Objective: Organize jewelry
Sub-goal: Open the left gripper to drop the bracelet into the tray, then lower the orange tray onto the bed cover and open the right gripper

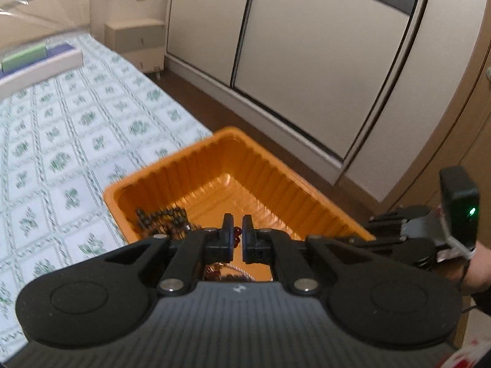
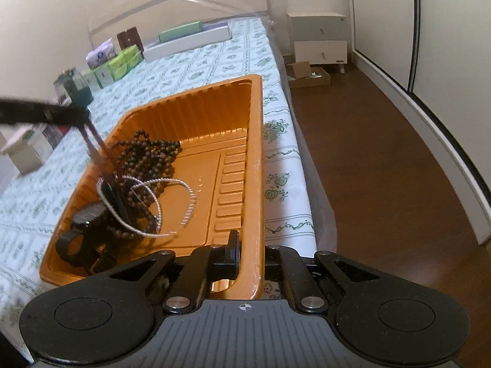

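the red bead strand [image 1: 236, 235] was pinched between the closed tips of the left gripper [image 1: 238, 233], a few dark red beads showing in the narrow gap; from the right wrist view it hung down as a blurred reddish line toward the jewelry heap inside the orange tray [image 2: 257, 153]. the strand's long axis ran downward from the left gripper into the tray, so any lift would draw it up and out along that line. the heap lay against the tray's left wall, away from the clamped right rim: brown wooden beads [image 2: 147, 156], a silver rope chain [image 2: 153, 205] looped over them, and a black watch [image 2: 89, 217] nearest the tray's near corner. whether the strand was tangled with the chain could not be told. the right gripper [image 2: 250, 251] was clamped on the tray's right rim, one finger inside and one outside, probably steadying it. the left gripper was the nearer one to the heap. the tray sat at the edge of the green patterned tablecloth [image 2: 214, 55]
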Demonstrator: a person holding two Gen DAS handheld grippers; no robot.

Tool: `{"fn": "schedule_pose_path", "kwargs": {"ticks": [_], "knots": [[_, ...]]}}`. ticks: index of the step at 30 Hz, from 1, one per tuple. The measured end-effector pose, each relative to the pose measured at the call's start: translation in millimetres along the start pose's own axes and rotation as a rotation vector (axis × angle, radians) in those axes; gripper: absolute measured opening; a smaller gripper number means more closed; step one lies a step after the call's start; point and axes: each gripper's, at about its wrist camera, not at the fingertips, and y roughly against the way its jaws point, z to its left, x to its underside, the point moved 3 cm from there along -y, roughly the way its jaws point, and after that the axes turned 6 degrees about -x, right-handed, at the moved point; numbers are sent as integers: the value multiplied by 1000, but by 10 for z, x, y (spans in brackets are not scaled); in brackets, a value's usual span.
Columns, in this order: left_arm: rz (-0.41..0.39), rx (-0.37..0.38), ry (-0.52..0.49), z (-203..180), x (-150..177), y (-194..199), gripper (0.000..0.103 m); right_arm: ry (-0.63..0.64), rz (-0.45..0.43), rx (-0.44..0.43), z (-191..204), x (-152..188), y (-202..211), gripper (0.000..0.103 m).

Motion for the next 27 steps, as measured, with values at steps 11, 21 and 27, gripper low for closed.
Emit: {"fn": "schedule_pose_path", "kwargs": {"ticks": [11, 21, 27], "knots": [[3, -52, 74, 205, 293, 56, 46, -67, -84, -27, -38, -30, 166, 66], [-102, -250, 284, 572, 963, 686, 101, -128, -182, 66, 4, -30, 560, 68], [-115, -341, 390, 513, 1441, 986, 102, -154, -167, 63, 347, 58, 746, 69]]}}
